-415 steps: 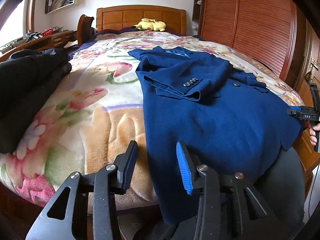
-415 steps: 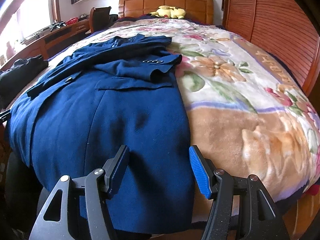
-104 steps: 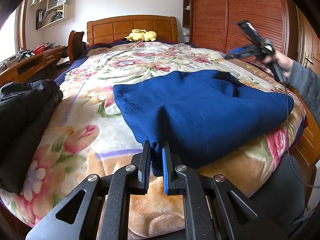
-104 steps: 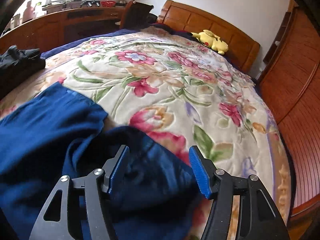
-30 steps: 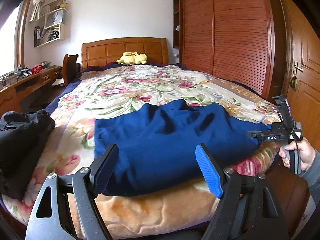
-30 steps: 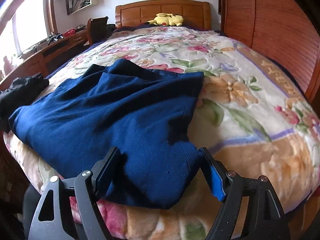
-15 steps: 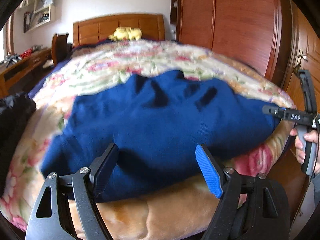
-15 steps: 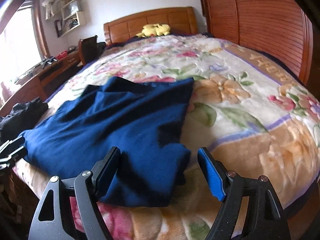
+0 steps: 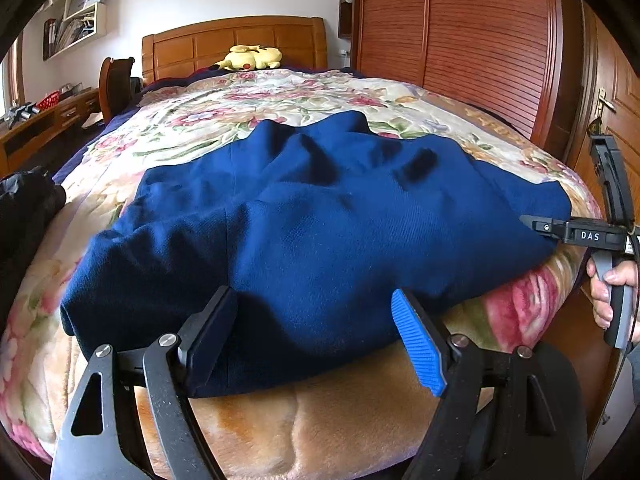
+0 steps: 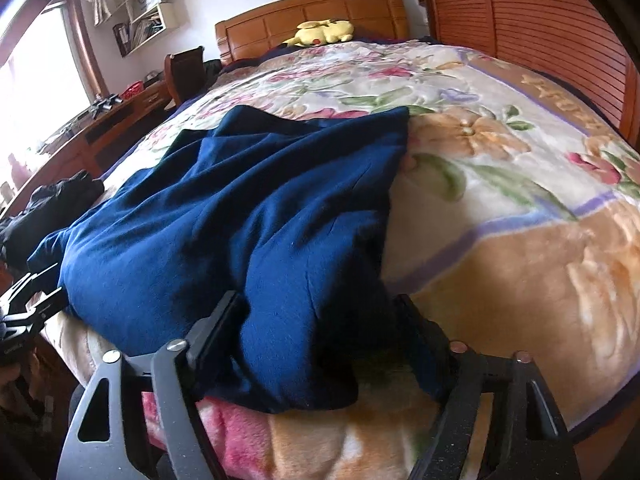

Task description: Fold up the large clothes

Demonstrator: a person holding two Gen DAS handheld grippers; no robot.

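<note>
Dark garment [image 9: 24,208] cropped at left edge

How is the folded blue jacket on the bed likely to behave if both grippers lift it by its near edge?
The blue jacket would probably sag and partly unfold: it lies in soft rumpled layers, not flat. It looks thick, so likely heavy for cloth. The right gripper, jaws just closing around a bunched corner, may catch only some layers; the left gripper stands open.
</note>
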